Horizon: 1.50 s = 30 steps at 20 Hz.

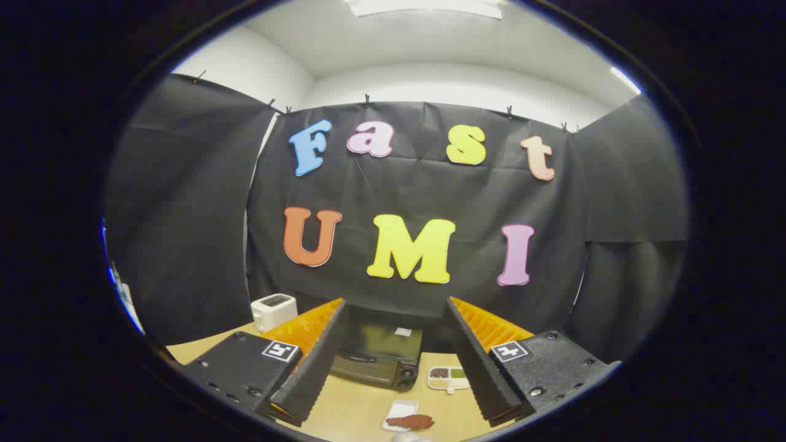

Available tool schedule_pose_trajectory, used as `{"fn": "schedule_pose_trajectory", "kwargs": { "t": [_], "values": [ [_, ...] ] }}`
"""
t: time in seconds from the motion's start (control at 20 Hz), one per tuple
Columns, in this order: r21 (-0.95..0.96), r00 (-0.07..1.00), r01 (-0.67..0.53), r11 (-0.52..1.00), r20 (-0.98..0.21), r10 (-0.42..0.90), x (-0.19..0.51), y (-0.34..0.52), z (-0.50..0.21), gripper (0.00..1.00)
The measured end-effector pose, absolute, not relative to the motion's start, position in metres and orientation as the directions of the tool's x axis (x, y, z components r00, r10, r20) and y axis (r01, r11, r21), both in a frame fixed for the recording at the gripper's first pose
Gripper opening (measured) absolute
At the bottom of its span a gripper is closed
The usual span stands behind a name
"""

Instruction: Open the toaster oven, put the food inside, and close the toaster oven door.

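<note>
A black toaster oven [377,356] stands on the wooden table [362,408], beyond and between my fingers, with its glass door shut. Nearer to me, a small white tray [400,412] carries a reddish-brown piece of food [410,422] on its near edge. My gripper [393,350] hangs high above the table, open wide, nothing between its fingers. The left finger [310,362] and right finger [485,362] frame the oven from either side.
A white pop-up toaster [274,310] sits at the back left of the table by the booth cloth. A white divided dish [448,378] with dark and green fillings lies just right of the oven. A pale rounded object [410,437] shows at the table's near edge.
</note>
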<state>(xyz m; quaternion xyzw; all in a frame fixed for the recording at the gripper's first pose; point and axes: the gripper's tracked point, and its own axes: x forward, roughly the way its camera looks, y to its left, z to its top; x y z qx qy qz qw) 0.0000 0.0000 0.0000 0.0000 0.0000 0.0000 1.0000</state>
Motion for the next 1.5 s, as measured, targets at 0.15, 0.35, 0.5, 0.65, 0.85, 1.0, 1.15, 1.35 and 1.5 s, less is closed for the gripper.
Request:
{"fn": "schedule_pose_trajectory", "kwargs": {
  "t": [0.15,0.35,0.5,0.65,0.85,1.0,1.15,1.35,1.5],
  "values": [
    [-0.005,1.0,0.005,1.0,0.006,-0.005,0.0,-0.002,0.003,0.99],
    [-0.014,1.0,0.016,1.0,0.022,-0.016,-0.003,-0.005,0.005,0.99],
    [-0.009,0.999,0.035,0.999,0.032,-0.034,-0.005,-0.013,0.008,0.99],
    [-0.019,0.998,0.055,0.998,0.044,-0.054,-0.006,-0.017,0.013,0.99],
    [-0.022,0.997,0.066,0.998,0.053,-0.065,-0.004,-0.017,0.015,0.98],
    [-0.009,0.995,0.087,0.996,0.048,-0.086,0.008,-0.018,0.009,0.99],
    [0.033,0.993,0.114,0.993,0.039,-0.115,0.028,-0.013,-0.001,0.99],
    [0.065,0.995,0.097,0.993,0.024,-0.099,0.071,0.008,-0.022,0.98],
    [0.085,0.997,0.082,0.993,-0.008,-0.082,0.112,0.028,-0.05,0.99]
  ]
}}
